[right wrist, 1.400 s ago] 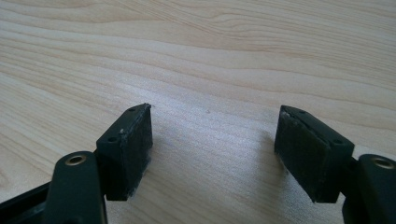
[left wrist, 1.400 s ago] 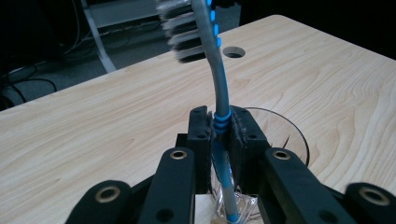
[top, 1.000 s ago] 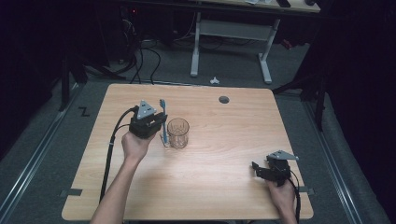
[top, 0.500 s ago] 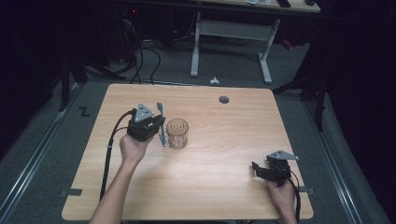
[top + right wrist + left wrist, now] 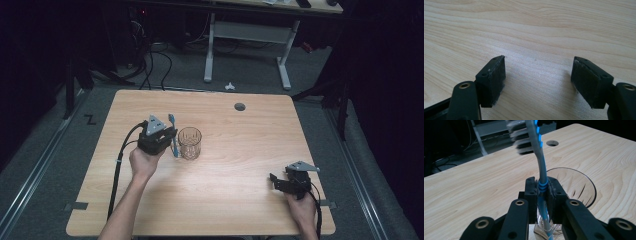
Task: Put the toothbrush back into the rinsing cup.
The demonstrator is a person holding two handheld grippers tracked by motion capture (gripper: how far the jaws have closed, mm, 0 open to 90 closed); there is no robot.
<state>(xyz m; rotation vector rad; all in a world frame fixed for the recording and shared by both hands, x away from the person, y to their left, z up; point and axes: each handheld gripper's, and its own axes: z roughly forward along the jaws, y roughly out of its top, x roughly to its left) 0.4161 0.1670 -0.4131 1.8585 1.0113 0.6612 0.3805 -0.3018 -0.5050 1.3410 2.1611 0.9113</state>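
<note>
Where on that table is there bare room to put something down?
Plenty. Bare wood runs from the glass across to the right gripper, over the whole far strip around the round hole, and along the near edge between the two forearms. It is crowded only where the left gripper holds the toothbrush beside the glass.

I am seeing two black hand-held grippers: the left hand-held gripper (image 5: pixel 159 136) and right hand-held gripper (image 5: pixel 290 183) are each wearing a grey triangular plate, trailing black cables, showing brass-ringed screw holes; forearms are sleeveless.
</note>
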